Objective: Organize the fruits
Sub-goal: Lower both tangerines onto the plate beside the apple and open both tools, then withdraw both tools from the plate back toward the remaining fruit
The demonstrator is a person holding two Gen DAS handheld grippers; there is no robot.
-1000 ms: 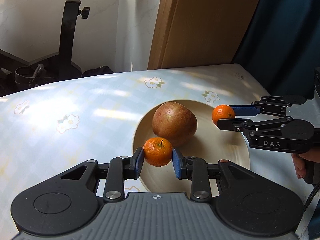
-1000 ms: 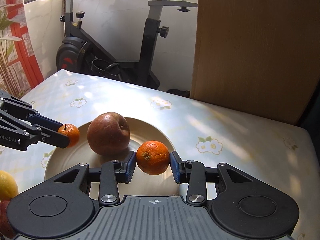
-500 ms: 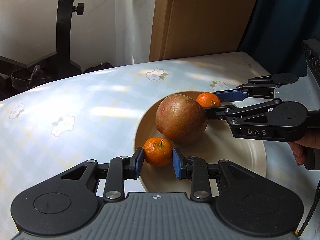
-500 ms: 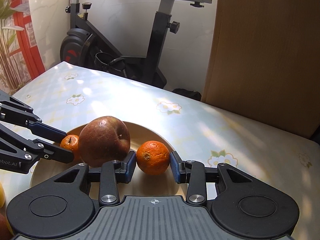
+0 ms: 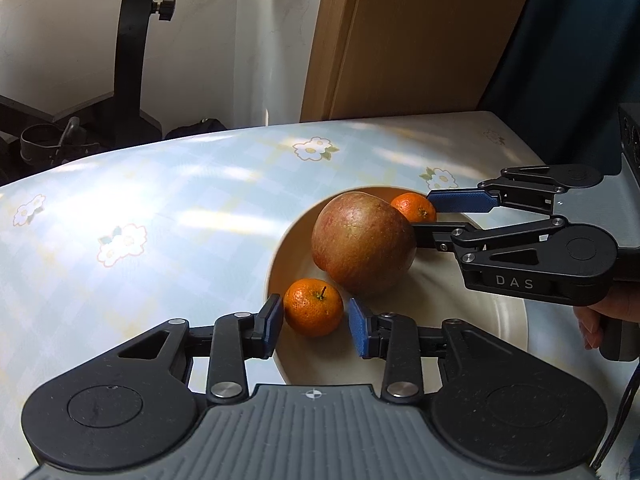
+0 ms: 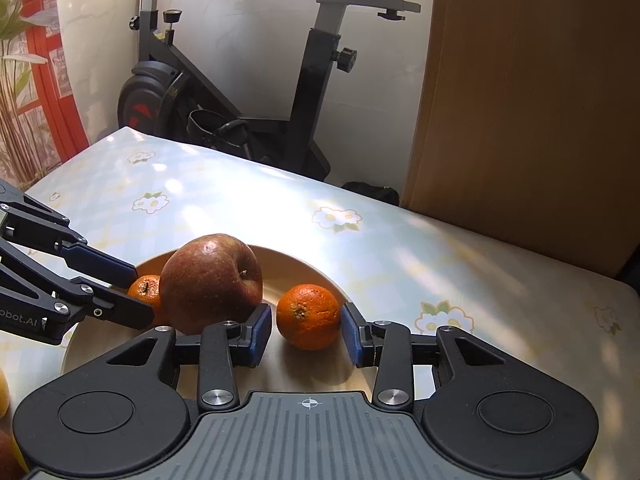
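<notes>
Left hand-held gripper (image 5: 316, 326): its jaws are opening; a small orange (image 5: 313, 307) sits between the blue pads, a thin gap is seen on the right side, and the left pad is just at the peel, so it is released rather than clamped.
Right hand-held gripper (image 6: 306, 330): a second orange (image 6: 308, 316) is framed by the pads; the right pad is against the peel, a narrow gap is seen at the left pad, and whether it is squeezed cannot be told.
Apple (image 5: 363, 243): it is seen just beyond the left hand-held gripper's fingertips, resting in the bowl, and just left of the right hand-held gripper's left finger.
Bowl (image 5: 508, 320): it lies under both hand-held grippers, and all three fruits are carried in it.
Surface (image 5: 160, 208): a pale flowered cloth is spread over it, and the bowl is set on it.
Person's hand (image 5: 608, 312): it is seen behind the right hand-held gripper, wrapped on its handle.
</notes>
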